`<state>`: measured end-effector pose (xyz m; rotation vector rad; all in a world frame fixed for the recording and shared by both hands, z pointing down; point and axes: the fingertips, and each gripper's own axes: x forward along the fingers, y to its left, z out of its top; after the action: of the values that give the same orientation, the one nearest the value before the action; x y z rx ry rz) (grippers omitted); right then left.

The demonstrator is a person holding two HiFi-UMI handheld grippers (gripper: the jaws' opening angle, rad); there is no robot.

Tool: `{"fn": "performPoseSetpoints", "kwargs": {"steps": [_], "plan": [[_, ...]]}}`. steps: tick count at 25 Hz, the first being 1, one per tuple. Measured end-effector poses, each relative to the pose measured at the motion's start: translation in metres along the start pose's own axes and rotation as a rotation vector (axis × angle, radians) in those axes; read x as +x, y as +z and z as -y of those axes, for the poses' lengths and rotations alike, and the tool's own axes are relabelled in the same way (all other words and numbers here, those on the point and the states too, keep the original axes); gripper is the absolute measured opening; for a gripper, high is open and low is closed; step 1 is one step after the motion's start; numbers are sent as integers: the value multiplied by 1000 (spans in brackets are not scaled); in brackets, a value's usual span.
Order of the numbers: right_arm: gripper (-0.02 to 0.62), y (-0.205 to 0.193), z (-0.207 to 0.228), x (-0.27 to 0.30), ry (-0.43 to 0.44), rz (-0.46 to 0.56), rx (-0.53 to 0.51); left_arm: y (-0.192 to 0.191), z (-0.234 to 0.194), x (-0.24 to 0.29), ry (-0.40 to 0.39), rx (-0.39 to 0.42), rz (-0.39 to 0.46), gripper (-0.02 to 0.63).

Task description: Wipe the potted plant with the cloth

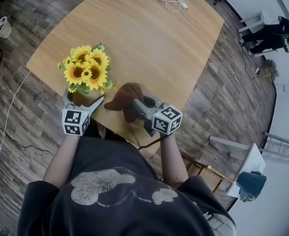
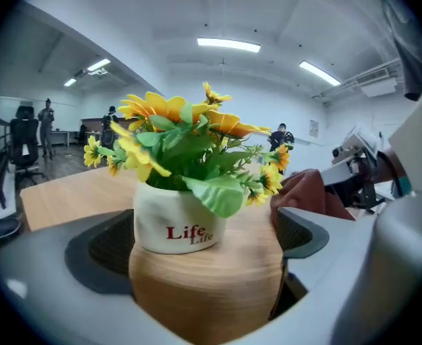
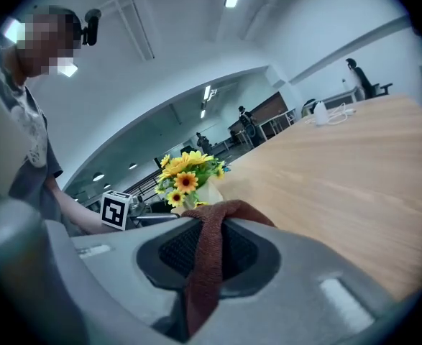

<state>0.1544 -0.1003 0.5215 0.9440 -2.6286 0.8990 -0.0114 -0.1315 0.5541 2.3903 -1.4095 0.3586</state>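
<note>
My left tongs [image 1: 84, 99] stand spread wide around the potted plant [image 1: 87, 72] on the worktop [image 1: 149, 38], one pad on each side of its white pot, neither pressing. My right tongs [image 1: 138, 106], just right of the plant, pinch the brown cloth [image 1: 123, 98]. I judge wiping is about to start: steady the pot, then bring the cloth onto the leaves.

Legible inscription, one item: the white pot [image 2: 176, 220] carries "Life" in red serif letters on its front face, with a smaller, darker "Life" overlapping it at lower right. The left marker cube [image 1: 75, 121] and right marker cube [image 1: 167, 119] show black-and-white square code patterns only.
</note>
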Motion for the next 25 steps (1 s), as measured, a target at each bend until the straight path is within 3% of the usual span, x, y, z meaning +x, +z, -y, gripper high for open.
{"fn": "performPoseSetpoints", "kwargs": {"steps": [7,11,16,18,25], "plan": [[43,-7,5,-43,-44,15,-28,13,-17,29,229,-19,43,630],[43,-15,6,-56,-51,11,-27,19,-28,42,297,-12,44,630],[43,-16,9,-57,-52,7,-23,23,-37,43,306,-16,43,621],[43,-12,11,-53,-47,9,-21,23,-39,41,293,2,29,552],[43,12,5,-15,-14,12,-56,21,-38,36,158,59,20,552]]}}
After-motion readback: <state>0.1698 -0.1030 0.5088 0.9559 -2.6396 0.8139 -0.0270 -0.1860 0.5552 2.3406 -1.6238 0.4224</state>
